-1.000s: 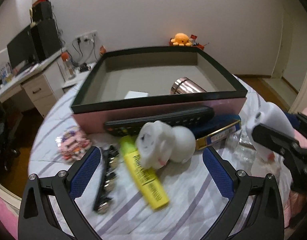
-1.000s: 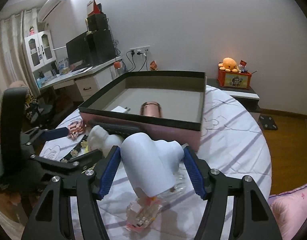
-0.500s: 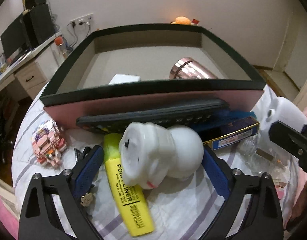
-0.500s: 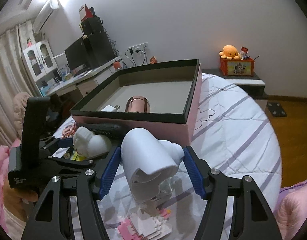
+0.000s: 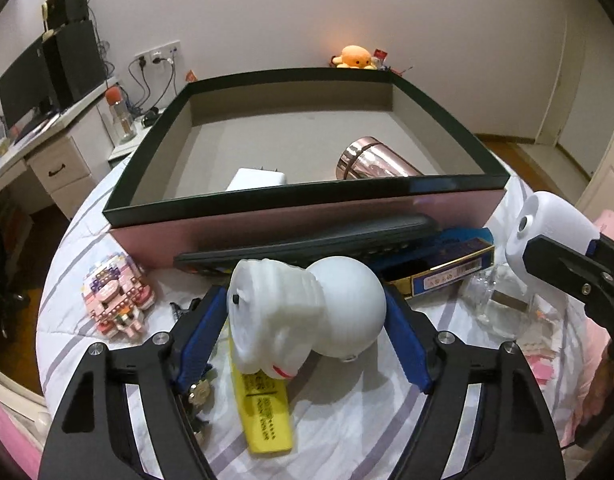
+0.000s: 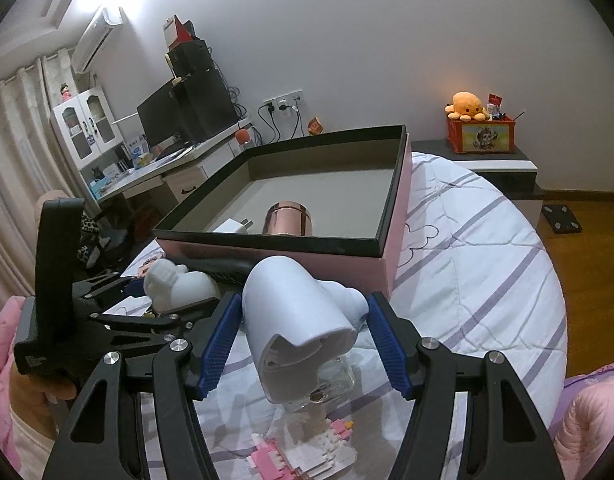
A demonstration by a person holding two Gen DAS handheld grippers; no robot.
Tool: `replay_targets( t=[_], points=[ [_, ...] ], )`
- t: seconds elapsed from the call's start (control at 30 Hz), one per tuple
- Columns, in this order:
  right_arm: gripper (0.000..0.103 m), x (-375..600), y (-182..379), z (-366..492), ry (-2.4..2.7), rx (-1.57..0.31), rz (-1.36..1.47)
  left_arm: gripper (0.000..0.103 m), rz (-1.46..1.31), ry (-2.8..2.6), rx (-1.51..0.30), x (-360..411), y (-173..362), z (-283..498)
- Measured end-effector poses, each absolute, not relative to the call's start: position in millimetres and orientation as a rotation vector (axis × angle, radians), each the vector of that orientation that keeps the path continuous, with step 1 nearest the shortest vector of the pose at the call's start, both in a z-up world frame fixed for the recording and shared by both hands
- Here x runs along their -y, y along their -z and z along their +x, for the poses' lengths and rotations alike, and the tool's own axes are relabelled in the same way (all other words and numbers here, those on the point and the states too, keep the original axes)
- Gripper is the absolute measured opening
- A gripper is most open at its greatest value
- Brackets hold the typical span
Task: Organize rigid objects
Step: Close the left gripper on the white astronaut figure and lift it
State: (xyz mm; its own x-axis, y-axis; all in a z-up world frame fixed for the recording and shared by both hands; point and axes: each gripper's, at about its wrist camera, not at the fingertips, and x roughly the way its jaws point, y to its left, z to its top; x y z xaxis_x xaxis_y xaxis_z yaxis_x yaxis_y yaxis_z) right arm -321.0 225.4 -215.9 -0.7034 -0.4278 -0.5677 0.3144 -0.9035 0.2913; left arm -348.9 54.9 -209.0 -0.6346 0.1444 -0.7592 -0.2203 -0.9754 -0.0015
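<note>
Our left gripper (image 5: pixel 307 320) has just been closing its blue-padded fingers (image 5: pixel 201 338) around a white plastic rabbit-shaped figure (image 5: pixel 303 312), which sits between them on the striped white bedspread (image 5: pixel 347 408). The pads stand right against its two sides, though we cannot tell whether they press on it yet. Under the figure lies a yellow highlighter pen (image 5: pixel 263 416), pointing toward the camera, and a dark metal clip with keys (image 5: pixel 199 392) lies just beside the left finger.

Behind the figure a long black remote control (image 5: pixel 307 240) leans against the front wall of a large pink cardboard box with a black rim (image 5: pixel 307 196). Inside the box lie a shiny rose-gold metal cup (image 5: pixel 373 160) on its side and a white plug adapter (image 5: pixel 255 179). A blue and gold flat box (image 5: pixel 447 268) lies to the right of the remote, and a pink brick-built toy (image 5: pixel 117 300) sits to the left on the bedspread.

Our right gripper (image 6: pixel 303 340) pinches a white plastic handheld device (image 6: pixel 299 320) between its blue fingers (image 6: pixel 221 344), held above a clear glass bottle (image 6: pixel 331 384) and a pink and white brick model (image 6: pixel 307 452). It hangs just in front of the box's near right corner. A hand (image 6: pixel 31 396) grips the left tool's handle.
</note>
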Motion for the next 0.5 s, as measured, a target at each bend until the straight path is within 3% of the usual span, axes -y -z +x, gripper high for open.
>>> replay_targets(
  t=[0.5],
  points=[
    [0.066, -202.5, 191.6, -310.8, 2.575, 0.169, 0.850, 0.078, -1.102, -2.728, -0.055, -19.2, 179.2, -320.0]
  ],
)
